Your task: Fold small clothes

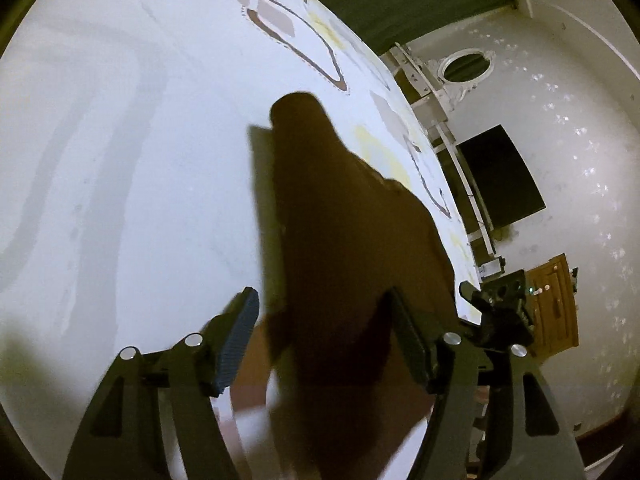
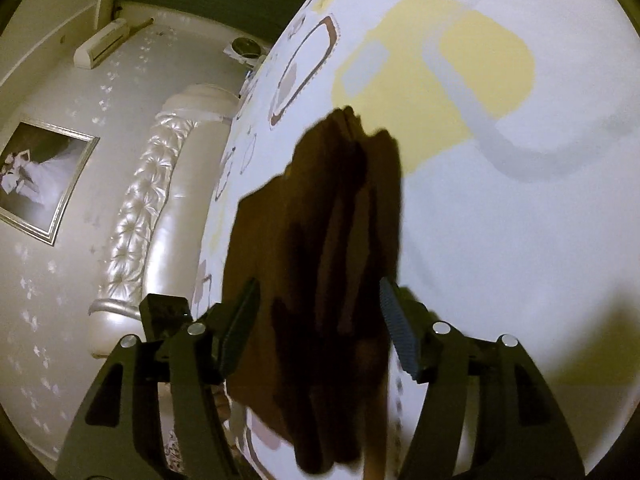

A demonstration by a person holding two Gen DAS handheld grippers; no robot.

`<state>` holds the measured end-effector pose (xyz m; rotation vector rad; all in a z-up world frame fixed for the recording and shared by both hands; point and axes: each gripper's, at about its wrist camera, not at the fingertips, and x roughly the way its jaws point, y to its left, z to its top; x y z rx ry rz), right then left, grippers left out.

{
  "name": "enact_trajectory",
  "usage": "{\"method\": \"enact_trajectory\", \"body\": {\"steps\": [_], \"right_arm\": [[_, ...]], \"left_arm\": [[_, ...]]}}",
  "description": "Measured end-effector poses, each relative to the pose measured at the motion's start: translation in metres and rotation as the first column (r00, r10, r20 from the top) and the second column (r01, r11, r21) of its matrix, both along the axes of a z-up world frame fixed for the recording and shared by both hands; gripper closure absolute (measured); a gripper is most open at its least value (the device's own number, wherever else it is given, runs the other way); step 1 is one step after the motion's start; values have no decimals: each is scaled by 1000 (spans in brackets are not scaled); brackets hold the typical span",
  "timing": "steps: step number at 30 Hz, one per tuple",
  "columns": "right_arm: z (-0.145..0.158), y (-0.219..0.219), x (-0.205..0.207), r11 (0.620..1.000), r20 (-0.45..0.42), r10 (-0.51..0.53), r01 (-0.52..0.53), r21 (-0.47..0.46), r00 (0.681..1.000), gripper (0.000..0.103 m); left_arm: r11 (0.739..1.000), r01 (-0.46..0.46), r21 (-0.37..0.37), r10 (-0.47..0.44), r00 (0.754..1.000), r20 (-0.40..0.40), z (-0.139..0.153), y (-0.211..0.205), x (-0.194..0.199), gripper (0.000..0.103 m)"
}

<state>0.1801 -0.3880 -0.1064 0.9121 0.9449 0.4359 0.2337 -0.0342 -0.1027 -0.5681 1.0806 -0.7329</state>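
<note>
Both tools wide apart, nothing clamped. Left gripper (image 1: 326, 344): fingers spread either side of the brown garment (image 1: 340, 240), which runs between them and away across the bedsheet (image 1: 120, 160); can't tell if either pad is touching cloth. Right gripper (image 2: 320, 328): same story, jaws apart, straddling the near end of the garment (image 2: 320, 240), cloth bunched in lengthwise ridges between the fingers. In the right view it looks already gathered or folded over on itself, several layers stacked, far end ragged near the yellow patch (image 2: 420, 80) printed on the sheet. In the left view it tapers to a narrow rounded end further out. Frames are blurry, so whether it's lying flat or partly lifted: can't tell. My read: mid-fold, between grasps, either just let go or lining up the next pinch. Next move needs each tool to close on an edge or corner at the near end, bite through all layers, then carry it over toward the far end without dragging the bottom layer. Beyond the bed: the left view shows a dark screen (image 1: 500, 176) on the wall and a wooden cabinet (image 1: 554, 304); the right view shows a tufted headboard (image 2: 136, 216), a framed photo (image 2: 40, 176), an air conditioner (image 2: 104, 42).
</note>
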Motion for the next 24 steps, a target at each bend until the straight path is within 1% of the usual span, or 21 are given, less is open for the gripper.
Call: {"method": "enact_trajectory", "body": {"steps": [4,9,11,12,13,14,15,16,18,20,22,23,24], "right_arm": [[-8,5,22,1000,-3,5,-5,-2,1000,40],[-14,6,38,999,7,32,-32,10,999,40],[-14,8,40,999,12,52,-52,-2,999,42],[-14,10,41,998,15,64,-63,-16,998,50],[-14,11,41,997,11,69,-68,-30,998,54],[-16,12,41,997,6,72,-72,-42,997,61],[-16,11,41,996,5,70,-70,-49,998,66],[-17,10,39,996,7,68,-68,-49,998,67],[-17,9,36,996,14,67,-66,-51,998,70],[-15,8,34,996,25,66,-64,-56,998,70],[-10,-2,27,999,44,27,-25,-48,999,68],[-9,-9,23,999,49,-2,3,-32,999,59],[-9,-19,19,999,52,-41,42,-9,998,46]], "left_arm": [[999,24,46,-25,999,34,2,-15,14,31],[997,24,70,-28,998,52,-1,-20,19,32],[994,27,104,-34,998,62,0,-25,19,44],[993,29,114,-36,997,62,0,-26,18,47],[991,27,129,-36,997,65,-1,-28,19,54],[990,25,140,-35,997,67,-1,-29,20,59],[989,21,147,-32,997,68,0,-30,20,62],[988,18,155,-29,997,69,0,-30,19,65],[985,11,171,-23,997,69,1,-33,20,66],[982,5,187,-18,998,68,2,-34,20,66],[982,5,190,-18,998,67,2,-35,21,66],[982,6,188,-18,998,64,2,-35,22,66],[983,7,184,-18,998,61,2,-34,23,66]]}}
